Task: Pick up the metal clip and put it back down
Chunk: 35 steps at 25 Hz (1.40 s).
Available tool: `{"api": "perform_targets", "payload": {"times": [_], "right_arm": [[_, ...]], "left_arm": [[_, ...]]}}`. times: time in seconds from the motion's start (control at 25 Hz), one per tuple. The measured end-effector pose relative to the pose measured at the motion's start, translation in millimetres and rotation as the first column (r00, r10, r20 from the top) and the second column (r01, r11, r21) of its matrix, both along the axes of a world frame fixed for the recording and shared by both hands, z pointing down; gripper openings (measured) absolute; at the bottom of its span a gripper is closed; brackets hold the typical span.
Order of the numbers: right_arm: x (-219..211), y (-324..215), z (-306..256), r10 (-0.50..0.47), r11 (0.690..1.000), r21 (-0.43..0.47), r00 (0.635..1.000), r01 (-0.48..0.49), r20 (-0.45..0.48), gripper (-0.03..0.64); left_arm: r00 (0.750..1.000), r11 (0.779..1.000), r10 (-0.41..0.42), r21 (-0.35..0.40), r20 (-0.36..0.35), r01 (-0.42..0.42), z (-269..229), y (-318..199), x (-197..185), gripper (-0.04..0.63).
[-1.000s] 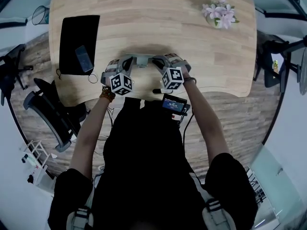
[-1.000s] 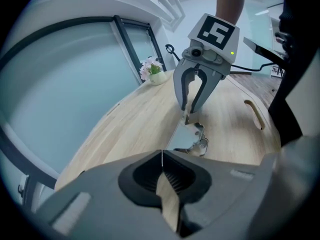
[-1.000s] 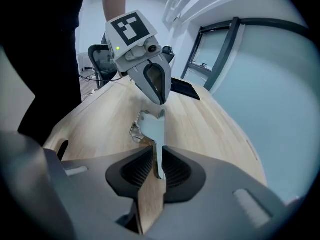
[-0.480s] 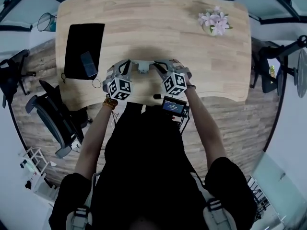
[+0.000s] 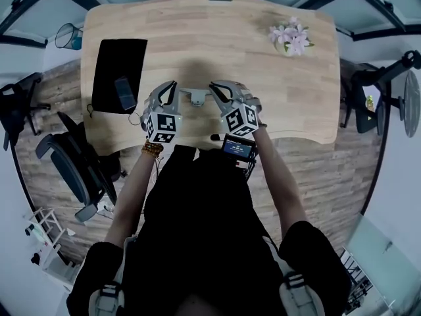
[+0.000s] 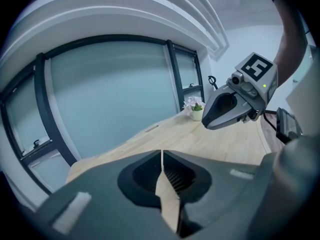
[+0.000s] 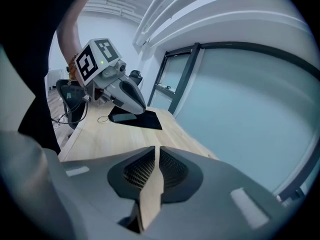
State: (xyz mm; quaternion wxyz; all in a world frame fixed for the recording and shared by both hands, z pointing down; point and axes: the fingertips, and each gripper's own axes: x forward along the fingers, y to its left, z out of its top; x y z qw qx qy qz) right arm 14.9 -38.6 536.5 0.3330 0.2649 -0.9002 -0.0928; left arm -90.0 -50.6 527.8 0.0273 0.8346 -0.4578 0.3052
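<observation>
A small grey metal clip [image 5: 196, 96] lies on the wooden table [image 5: 263, 78] near its front edge, seen only in the head view. My left gripper [image 5: 172, 85] is just to its left and my right gripper [image 5: 214, 85] just to its right, both angled inward toward it. In the left gripper view the jaws [image 6: 162, 156] are shut with nothing between them, and the right gripper [image 6: 232, 106] hangs ahead. In the right gripper view the jaws [image 7: 155, 154] are likewise shut and hold nothing, facing the left gripper [image 7: 120, 94].
A black mat [image 5: 118, 71] with a dark phone-like thing [image 5: 123, 91] lies at the table's left, a small ring [image 5: 134, 118] beside its near corner. A pot of pink flowers [image 5: 290, 38] stands at the far right. Office chairs [image 5: 69, 163] stand off the table's left.
The head view has shifted, so the table sits a little lower in the frame. Both grippers stay on either side of the clip, which still lies on the table.
</observation>
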Motion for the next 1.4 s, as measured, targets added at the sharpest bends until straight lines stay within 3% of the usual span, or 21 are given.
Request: {"api": "perform_targets", "payload": {"times": [0.52, 0.8, 0.88, 1.04, 1.4], "right_arm": [[-6, -8, -82, 0.081, 0.99, 0.106, 0.987, -0.096, 0.136, 0.037], [-9, -13, -129, 0.117, 0.981, 0.118, 0.958, -0.152, 0.261, 0.026], [-10, -14, -148, 0.113, 0.978, 0.13, 0.938, -0.163, 0.327, 0.026], [-7, -15, -184, 0.134, 0.969, 0.117, 0.86, -0.217, 0.492, 0.026], [-7, -8, -232, 0.168, 0.942, 0.141, 0.79, -0.306, 0.59, 0.026]], "left_arm": [[0.994, 0.988, -0.014, 0.154, -0.105, 0.03, -86, -15, 5, 0.02], [0.987, 0.974, 0.008, 0.223, -0.163, 0.029, -128, -12, 16, 0.02], [0.982, 0.97, 0.01, 0.24, -0.187, 0.035, -139, -12, 17, 0.02], [0.972, 0.957, 0.009, 0.283, -0.233, 0.06, -164, -13, 16, 0.02], [0.961, 0.905, 0.03, 0.416, -0.273, 0.09, -221, -10, 14, 0.011]]}}
